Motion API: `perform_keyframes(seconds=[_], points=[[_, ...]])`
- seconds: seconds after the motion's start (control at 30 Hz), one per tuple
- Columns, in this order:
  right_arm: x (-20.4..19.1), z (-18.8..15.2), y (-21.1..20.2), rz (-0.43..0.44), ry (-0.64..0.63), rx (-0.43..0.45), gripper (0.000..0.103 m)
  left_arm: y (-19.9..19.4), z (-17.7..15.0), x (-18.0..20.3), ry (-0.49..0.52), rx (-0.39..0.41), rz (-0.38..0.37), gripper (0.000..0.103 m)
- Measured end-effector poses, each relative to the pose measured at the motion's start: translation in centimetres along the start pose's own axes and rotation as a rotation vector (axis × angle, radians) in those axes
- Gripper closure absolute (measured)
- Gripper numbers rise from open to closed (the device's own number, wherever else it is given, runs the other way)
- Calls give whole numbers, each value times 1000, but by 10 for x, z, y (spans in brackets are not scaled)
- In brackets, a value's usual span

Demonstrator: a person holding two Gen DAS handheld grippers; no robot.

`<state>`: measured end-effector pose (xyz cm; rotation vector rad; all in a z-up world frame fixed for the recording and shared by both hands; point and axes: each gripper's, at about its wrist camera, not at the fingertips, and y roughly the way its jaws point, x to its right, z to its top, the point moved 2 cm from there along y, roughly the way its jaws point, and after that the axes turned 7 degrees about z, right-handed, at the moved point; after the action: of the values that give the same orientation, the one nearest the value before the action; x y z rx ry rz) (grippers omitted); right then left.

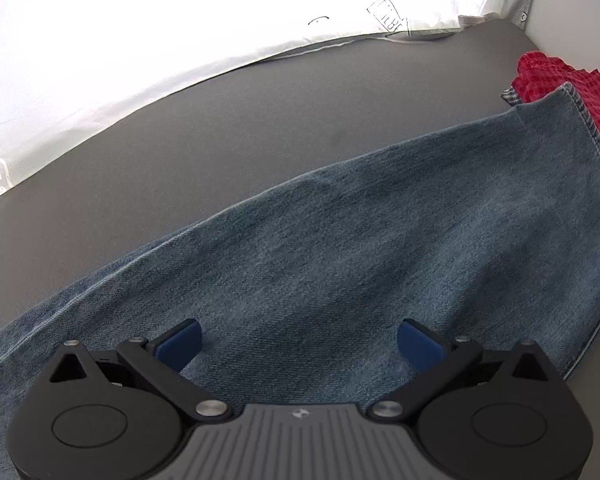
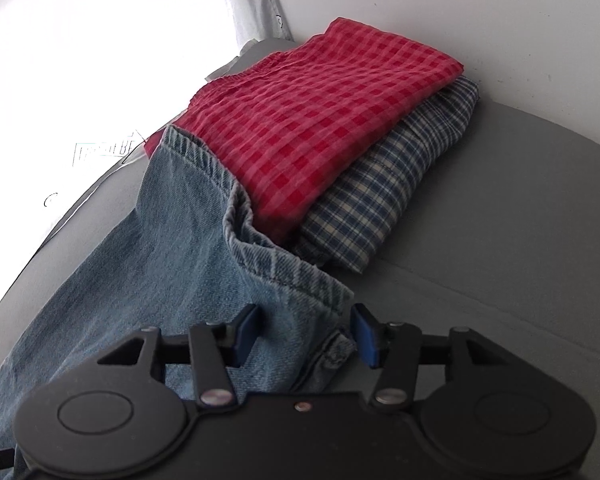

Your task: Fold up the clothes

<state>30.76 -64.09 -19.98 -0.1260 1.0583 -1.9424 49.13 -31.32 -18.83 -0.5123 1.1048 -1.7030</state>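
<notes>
Between the right tongs (image 2: 306, 334) lies the jeans (image 2: 188, 240) hem corner, ungripped.

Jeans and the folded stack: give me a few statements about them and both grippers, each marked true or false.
1. The jeans lie stretched out on the grey surface. True.
2. The red checked garment lies under the blue checked garment. False: the red one is on top.
3. The left gripper is clamped on the denim. False: its jaws stand wide apart above the cloth.
4. The jeans' hem lies between the jaws of the right gripper. True; the pads do not press on it.
5. The hem reaches the folded stack. True.
</notes>
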Motion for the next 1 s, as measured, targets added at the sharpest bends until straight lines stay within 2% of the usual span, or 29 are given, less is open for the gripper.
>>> perform_keyframes(seconds=[0.07,0.1,0.13,0.2,0.33,0.4,0.53,0.7,0.8,1.0], points=[[-8,-2,2,-30,-65,1,58,4,6,4,2,31,13,6],[-11,-2,2,-38,-85,6,63,8,9,6,1,34,14,12],[-14,-3,1,-38,-93,11,68,13,13,6,-6,34,17,23],[-17,-4,0,-32,-101,16,75,20,20,5,-31,50,24,26],[-22,-5,0,-40,-142,23,80,30,36,-3,-120,68,16,39],[-23,-5,-2,-37,-136,27,82,34,43,-5,-148,66,13,40],[-25,-3,-6,-28,-126,33,83,37,42,-2,-131,101,30,36],[-31,5,-25,26,-87,75,85,37,45,-3,-149,82,19,35],[-43,9,-42,55,-105,112,86,24,42,-10,-184,76,16,36],[-100,13,-83,165,-198,182,89,-35,12,-49,-275,150,-21,35]])
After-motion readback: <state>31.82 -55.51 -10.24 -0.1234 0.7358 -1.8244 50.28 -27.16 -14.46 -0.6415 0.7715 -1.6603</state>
